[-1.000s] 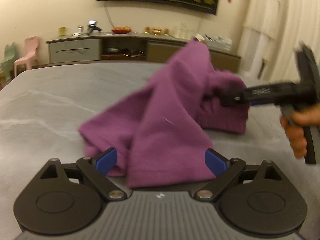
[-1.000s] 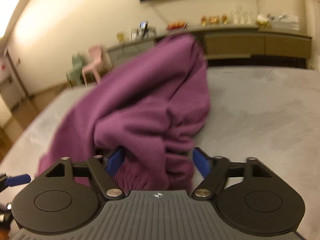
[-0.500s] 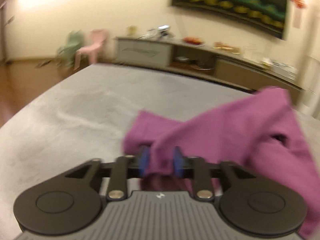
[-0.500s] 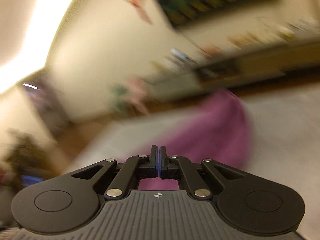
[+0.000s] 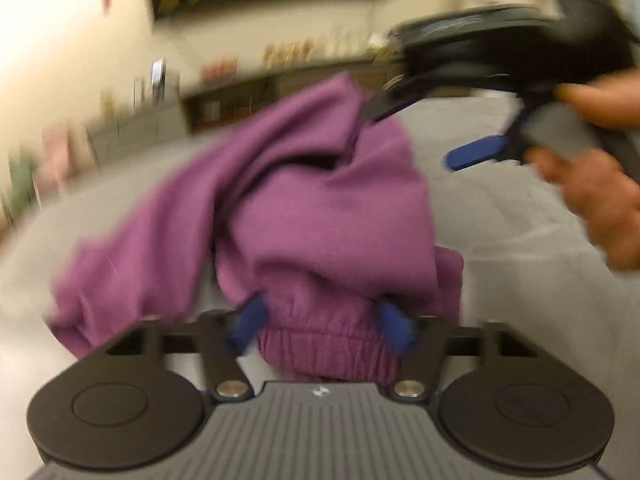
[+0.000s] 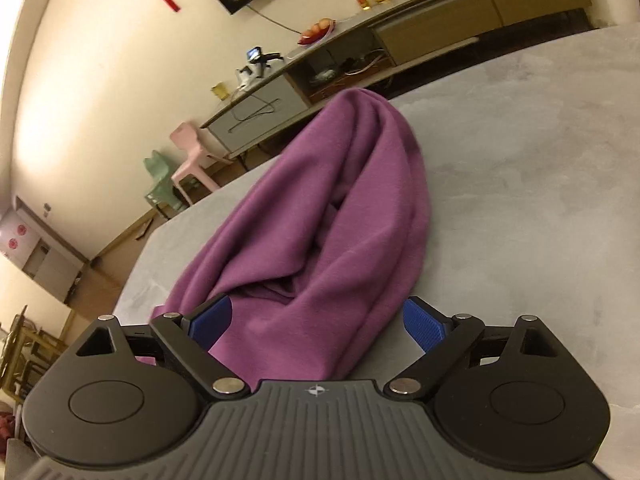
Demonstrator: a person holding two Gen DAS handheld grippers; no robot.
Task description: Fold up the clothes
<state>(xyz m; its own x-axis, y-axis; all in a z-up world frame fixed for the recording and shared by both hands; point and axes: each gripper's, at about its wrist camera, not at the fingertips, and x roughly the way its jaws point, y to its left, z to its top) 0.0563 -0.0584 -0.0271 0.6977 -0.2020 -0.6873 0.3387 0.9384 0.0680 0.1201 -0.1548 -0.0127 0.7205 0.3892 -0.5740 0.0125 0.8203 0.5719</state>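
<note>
**Inspector:** Item: one purple garment (image 6: 320, 216), heaped on the grey bed (image 6: 520, 208), lying lengthwise toward its far edge. Not yet folded; no flat panel is visible.

**Assistant:** Handling character?

**Inspector:** By judgement, soft, light knit fabric. It drapes and bunches freely, will not hold a shape, and is neither fragile nor slippery. The gathered elastic band (image 5: 328, 344) at the near end is the thickest part and should give the firmest purchase.

**Assistant:** Left gripper (image 5: 322, 322)?

**Inspector:** Its jaws are opening. The elastic band sits between the blue pads (image 5: 248, 320) and both appear to touch the bunched cloth, though blur limits certainty.

**Assistant:** Right gripper (image 6: 320, 320)?

**Inspector:** Released and spreading wide. A fold of cloth lies between the pads; neither presses it. From the left wrist view it hangs over the raised part of the heap, a hand (image 5: 592, 192) on its handle.

**Assistant:** Recommended hold?

**Inspector:** Take the band at two separated points, lift and spread it flat.
</note>
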